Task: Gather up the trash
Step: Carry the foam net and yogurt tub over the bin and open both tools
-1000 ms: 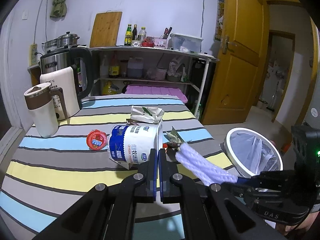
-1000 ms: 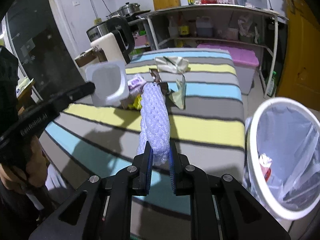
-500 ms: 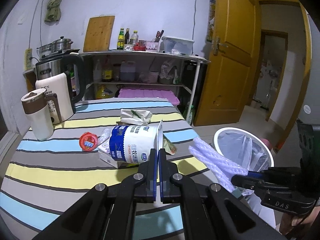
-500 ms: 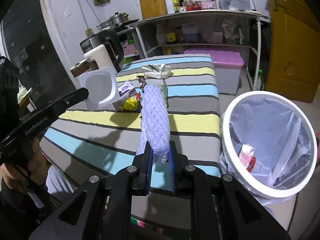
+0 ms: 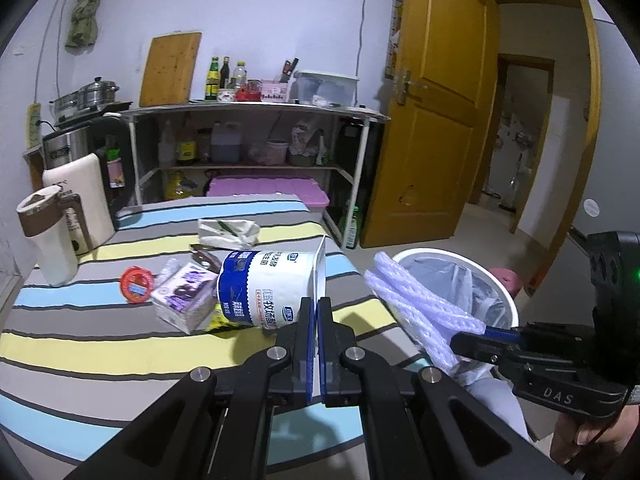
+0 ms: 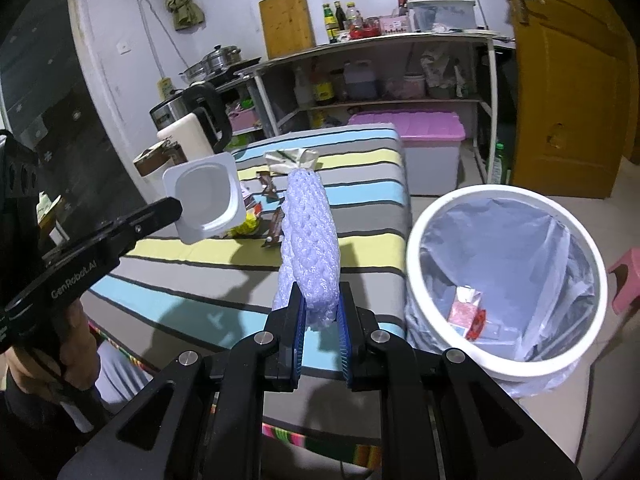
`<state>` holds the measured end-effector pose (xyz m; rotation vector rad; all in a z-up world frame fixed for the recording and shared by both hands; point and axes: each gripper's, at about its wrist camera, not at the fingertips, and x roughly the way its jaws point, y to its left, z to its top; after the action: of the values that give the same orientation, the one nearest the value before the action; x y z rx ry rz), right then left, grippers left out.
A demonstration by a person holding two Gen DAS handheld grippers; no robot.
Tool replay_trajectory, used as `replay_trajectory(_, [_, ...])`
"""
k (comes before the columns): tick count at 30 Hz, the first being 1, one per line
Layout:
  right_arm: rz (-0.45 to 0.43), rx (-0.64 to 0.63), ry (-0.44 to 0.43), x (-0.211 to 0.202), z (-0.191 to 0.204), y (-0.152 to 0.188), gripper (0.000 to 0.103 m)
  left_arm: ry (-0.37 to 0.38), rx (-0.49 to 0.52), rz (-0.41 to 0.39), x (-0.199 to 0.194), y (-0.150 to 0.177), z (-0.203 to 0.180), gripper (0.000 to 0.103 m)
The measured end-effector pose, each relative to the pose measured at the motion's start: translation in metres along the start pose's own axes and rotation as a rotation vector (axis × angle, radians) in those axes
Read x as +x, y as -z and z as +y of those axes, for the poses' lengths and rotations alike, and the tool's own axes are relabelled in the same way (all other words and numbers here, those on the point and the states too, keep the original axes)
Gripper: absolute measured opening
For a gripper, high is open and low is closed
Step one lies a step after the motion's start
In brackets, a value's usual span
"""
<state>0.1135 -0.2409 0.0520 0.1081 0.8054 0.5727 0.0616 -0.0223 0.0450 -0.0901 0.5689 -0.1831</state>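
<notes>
My left gripper (image 5: 316, 308) is shut on the rim of a white and blue yogurt cup (image 5: 266, 286), held on its side above the striped table (image 5: 100, 344); the cup's open mouth shows in the right wrist view (image 6: 206, 196). My right gripper (image 6: 320, 312) is shut on a lilac foam fruit net (image 6: 310, 236), also seen in the left wrist view (image 5: 416, 312), held up near the table's right edge beside the white trash bin (image 6: 416, 240). The bin (image 5: 508, 296) is lined with a clear bag and holds a few scraps (image 6: 466, 312).
On the table lie a purple carton (image 5: 184, 300), a red lid (image 5: 137, 284), a crumpled white wrapper (image 5: 228, 232), a brown wrapper (image 6: 276, 224) and a white jug (image 5: 48, 240). A shelf rack (image 5: 248, 136), a pink box (image 6: 412, 130) and a yellow door (image 5: 440, 120) stand behind.
Both grippers have pulled back and up from the table with their loads. The foam net has moved right, close to the bin's rim. More trash under the cup is uncovered.
</notes>
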Motion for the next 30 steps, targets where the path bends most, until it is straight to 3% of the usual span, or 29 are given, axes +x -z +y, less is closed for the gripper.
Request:
replay_trajectory(17, [-0.057,0.093,0.117,-0.025,-0.054,0.001,0.016,0.12,0.047,0.049,0.032,0.0,-0.049,0.001])
replay_trajectory(30, [-0.038,0.186,0.198,-0.021,-0.101,0.008,0.016,0.228,0.115,0.11,0.078,-0.003,-0.091,0.001])
